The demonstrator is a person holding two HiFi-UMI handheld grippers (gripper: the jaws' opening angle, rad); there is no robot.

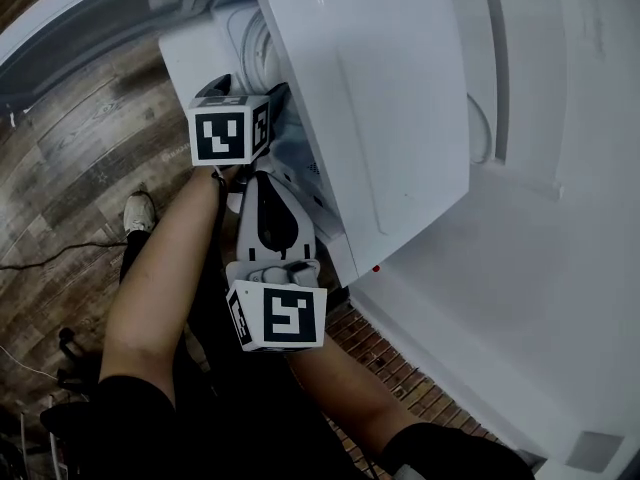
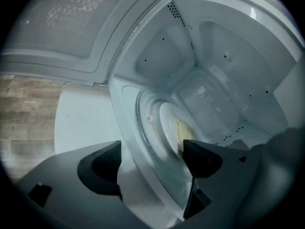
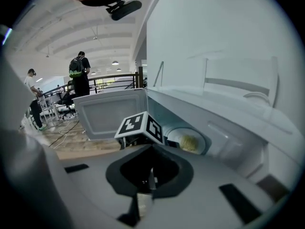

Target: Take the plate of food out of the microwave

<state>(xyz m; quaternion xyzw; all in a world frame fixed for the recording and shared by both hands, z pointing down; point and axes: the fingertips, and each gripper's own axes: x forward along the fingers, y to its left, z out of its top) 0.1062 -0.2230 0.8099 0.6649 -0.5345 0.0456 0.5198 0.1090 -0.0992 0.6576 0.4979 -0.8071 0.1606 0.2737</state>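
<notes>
A white microwave stands with its door swung open to the left. Inside, a white plate with yellow food rests on the glass turntable. My left gripper is open at the cavity's mouth. One pad is outside the front rim and the other pad is in front of the plate's near edge, with nothing pressed between them. Its marker cube shows by the opening. My right gripper is shut and empty, held behind the left gripper. It looks at the plate.
The microwave sits on a white surface above a wooden floor. A white counter fills the right side. Two people stand far off in the room behind the open door. A cable lies on the floor.
</notes>
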